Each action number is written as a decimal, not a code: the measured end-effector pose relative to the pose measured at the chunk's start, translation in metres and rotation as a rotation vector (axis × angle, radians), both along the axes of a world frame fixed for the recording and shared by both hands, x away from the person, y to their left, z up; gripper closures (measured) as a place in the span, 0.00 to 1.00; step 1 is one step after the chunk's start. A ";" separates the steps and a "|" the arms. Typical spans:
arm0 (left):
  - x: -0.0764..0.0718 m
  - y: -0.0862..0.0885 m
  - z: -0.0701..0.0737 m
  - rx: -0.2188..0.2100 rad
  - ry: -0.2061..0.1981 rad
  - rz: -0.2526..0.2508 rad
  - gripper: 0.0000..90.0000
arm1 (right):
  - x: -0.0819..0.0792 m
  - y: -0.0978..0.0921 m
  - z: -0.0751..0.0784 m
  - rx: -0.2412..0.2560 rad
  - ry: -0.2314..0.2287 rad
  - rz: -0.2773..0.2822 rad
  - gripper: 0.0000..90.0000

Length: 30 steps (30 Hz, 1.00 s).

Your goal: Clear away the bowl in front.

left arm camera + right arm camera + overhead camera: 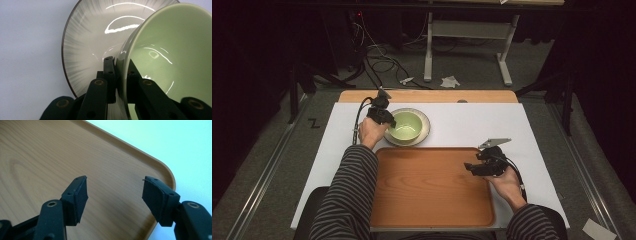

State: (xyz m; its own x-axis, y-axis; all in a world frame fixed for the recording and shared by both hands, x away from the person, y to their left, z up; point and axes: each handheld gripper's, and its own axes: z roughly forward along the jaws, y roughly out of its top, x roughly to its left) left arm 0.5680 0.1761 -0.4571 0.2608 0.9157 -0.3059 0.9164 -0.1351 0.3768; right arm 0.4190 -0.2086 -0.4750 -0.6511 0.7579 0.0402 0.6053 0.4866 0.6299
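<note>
A pale green bowl sits on a grey streaked plate on the white table, just beyond the wooden tray. My left gripper is shut on the bowl's near-left rim, one jaw outside the wall and one inside. The bowl looks tilted in the left gripper view. My right gripper hovers open over the tray's right side, nothing between its pads.
The white board covers most of the table, with bare surface right of the plate. Cables and a white table frame lie on the floor beyond. Metal rails run along both sides.
</note>
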 end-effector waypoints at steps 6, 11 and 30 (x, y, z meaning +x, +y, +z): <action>-0.004 0.003 0.009 -0.026 -0.023 -0.004 0.93 | 0.000 0.000 0.000 -0.001 -0.002 0.001 0.43; -0.007 0.003 0.015 -0.029 -0.034 -0.020 0.93 | 0.000 0.000 0.000 0.001 -0.002 0.005 0.43; -0.026 0.006 0.041 -0.029 -0.135 -0.060 0.93 | 0.001 0.000 -0.001 0.001 0.003 -0.002 0.43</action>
